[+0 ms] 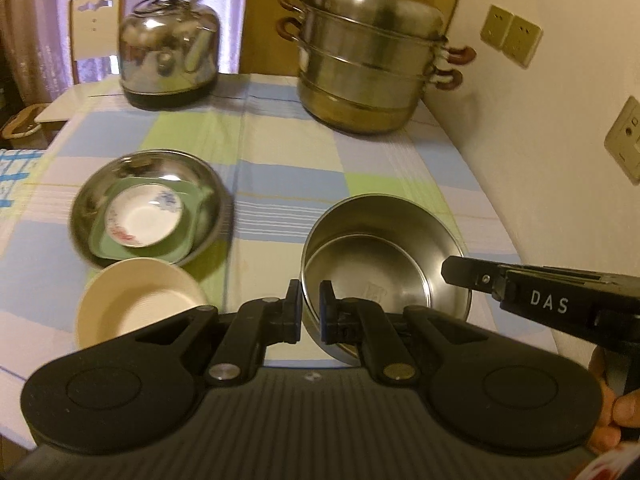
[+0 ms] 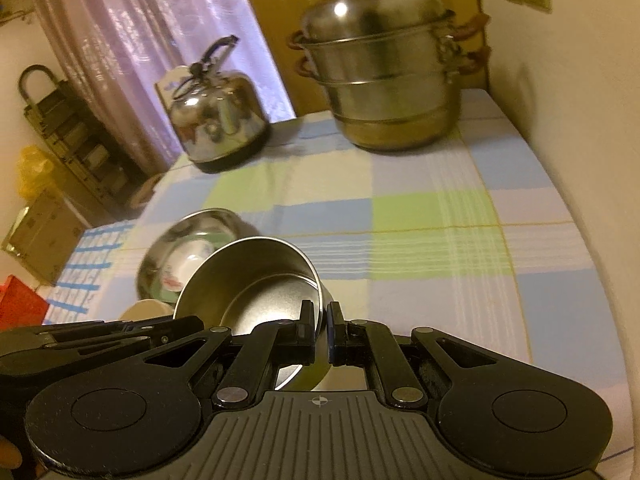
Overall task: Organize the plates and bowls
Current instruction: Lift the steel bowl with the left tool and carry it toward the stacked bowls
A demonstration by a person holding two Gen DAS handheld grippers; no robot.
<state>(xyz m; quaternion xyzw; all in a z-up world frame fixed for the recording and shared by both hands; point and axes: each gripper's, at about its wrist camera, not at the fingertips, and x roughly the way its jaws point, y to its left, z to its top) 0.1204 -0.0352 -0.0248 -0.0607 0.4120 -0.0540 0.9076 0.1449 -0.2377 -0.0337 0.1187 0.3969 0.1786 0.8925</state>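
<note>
A deep steel bowl hangs above the checked tablecloth, held by both grippers. My left gripper is shut on its near rim. My right gripper is shut on the rim at the bowl's right side. In the right wrist view the bowl tilts, with the right gripper pinching its rim and the left gripper reaching in from the left. To the left lies a shallow steel basin holding a green square plate and a white flowered bowl. A cream bowl sits in front of the basin.
A steel kettle and a tall stacked steamer pot stand at the table's far end. A wall with sockets runs along the right edge. A chair stands beyond the far left corner.
</note>
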